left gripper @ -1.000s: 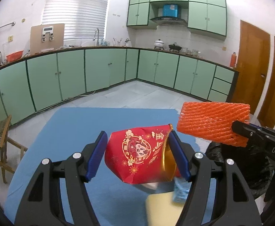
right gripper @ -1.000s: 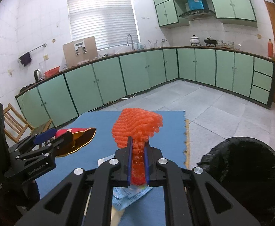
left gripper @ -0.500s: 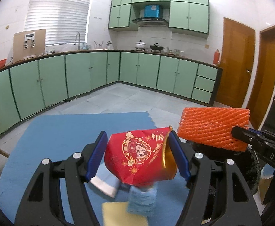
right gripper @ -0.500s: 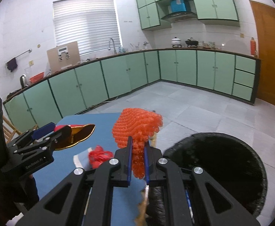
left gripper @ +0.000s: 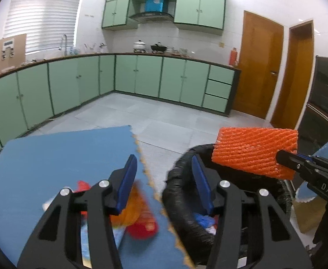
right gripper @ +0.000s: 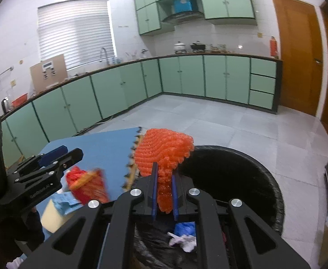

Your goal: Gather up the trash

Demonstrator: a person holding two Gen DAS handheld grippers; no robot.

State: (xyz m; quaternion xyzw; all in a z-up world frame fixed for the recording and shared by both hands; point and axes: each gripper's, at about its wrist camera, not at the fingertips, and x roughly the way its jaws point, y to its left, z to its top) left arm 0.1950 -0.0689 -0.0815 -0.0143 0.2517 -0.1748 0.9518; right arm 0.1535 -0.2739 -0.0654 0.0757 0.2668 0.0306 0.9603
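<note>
Swinging right since a second ago, both hands, from over the mat [left gripper: 51,157] to the bin [left gripper: 177,201]. No longer pinching the cup [left gripper: 139,215] with the left gripper [left gripper: 164,168] either: nothing between those blue pads now, jaws apart and closing on air.

Seeing the cup as a red-and-gold blur below the left gripper, over the mat's right edge, just left of the bin rim. Looks like a miss, tbh, dropped short of the bag. Can't tell through the blur whether landed yet.

Right gripper [right gripper: 164,172] clamped tight on the orange net [right gripper: 164,150], hanging over the near-left part of the bin mouth, blue and white scraps already down inside.

So, mid drop-off step. Next up, guessing: open the right jaws and let the net fall in, easy one, already above the hole. Then back left with the empty gripper, spread wider, re-grab the cup and carry it properly past the rim before letting go. More bits waiting on the mat near the cup too, so not close to done.
</note>
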